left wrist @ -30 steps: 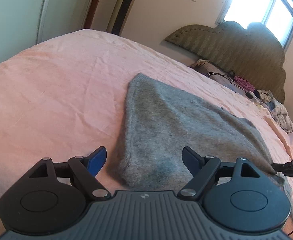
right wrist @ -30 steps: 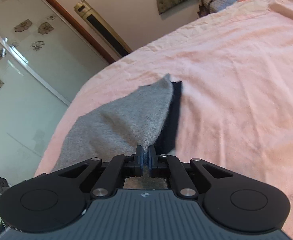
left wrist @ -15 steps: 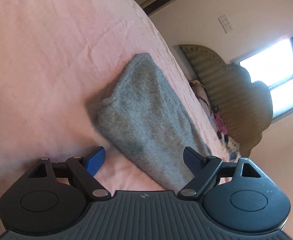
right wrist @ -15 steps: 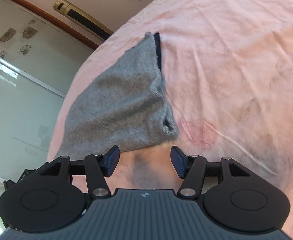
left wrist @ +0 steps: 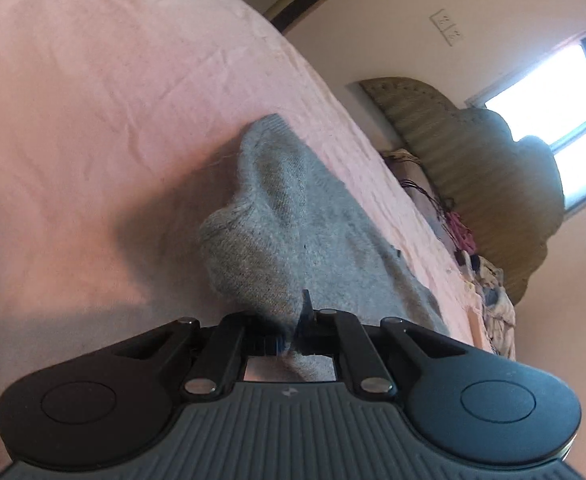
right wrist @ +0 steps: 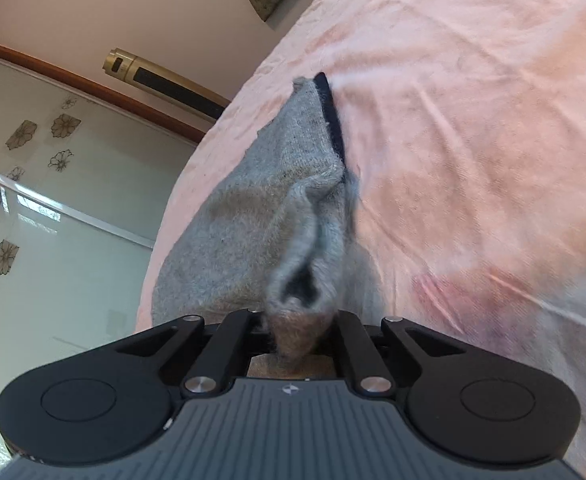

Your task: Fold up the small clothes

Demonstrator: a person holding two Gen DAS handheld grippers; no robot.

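So both grippers, wide apart half a second ago, are now clamping down: the left gripper [left wrist: 295,330] is pinching one near corner of the grey knit garment [left wrist: 293,232], and the right gripper [right wrist: 299,332] is gripping a bunched-up corner [right wrist: 297,280]. Each is tilting low over the pink bedsheet [left wrist: 93,120], where the garment's far end is lying, headboard [left wrist: 473,168] behind.

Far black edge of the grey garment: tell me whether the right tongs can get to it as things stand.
Probably not right away. The right tongs are shut on a near fold of the garment; the black edge lies beyond on the sheet. Nothing blocks the way, but they must let go first.
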